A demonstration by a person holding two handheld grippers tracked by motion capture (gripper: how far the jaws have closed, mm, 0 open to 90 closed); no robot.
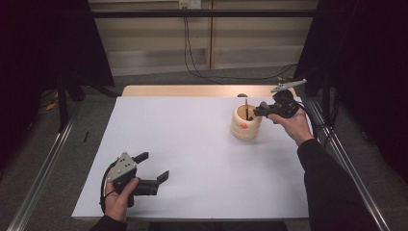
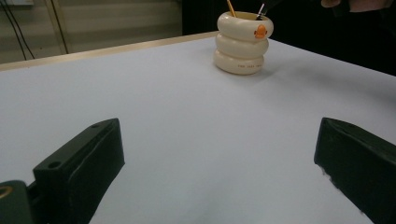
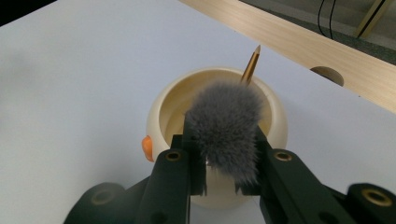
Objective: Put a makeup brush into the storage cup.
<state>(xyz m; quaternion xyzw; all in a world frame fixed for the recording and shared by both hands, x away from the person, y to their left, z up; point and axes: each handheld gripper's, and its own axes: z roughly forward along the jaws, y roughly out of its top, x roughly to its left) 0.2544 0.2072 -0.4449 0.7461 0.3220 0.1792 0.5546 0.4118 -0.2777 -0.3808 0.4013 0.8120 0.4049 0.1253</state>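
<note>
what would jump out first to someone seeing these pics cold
The cream ringed holder at the white table's far right, a pencil standing in it. The right gripper clamps a fluffy grey brush just above its mouth. The left gripper rests open, near left.

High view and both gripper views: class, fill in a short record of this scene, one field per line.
Surface: white table top
Container: cream ringed ceramic holder with an orange mark, upright, far right
Already inside: thin wooden stick
Right gripper: shut on grey fluffy brush head, over the holder's mouth
Left gripper: open, holding nothing, near left
</note>
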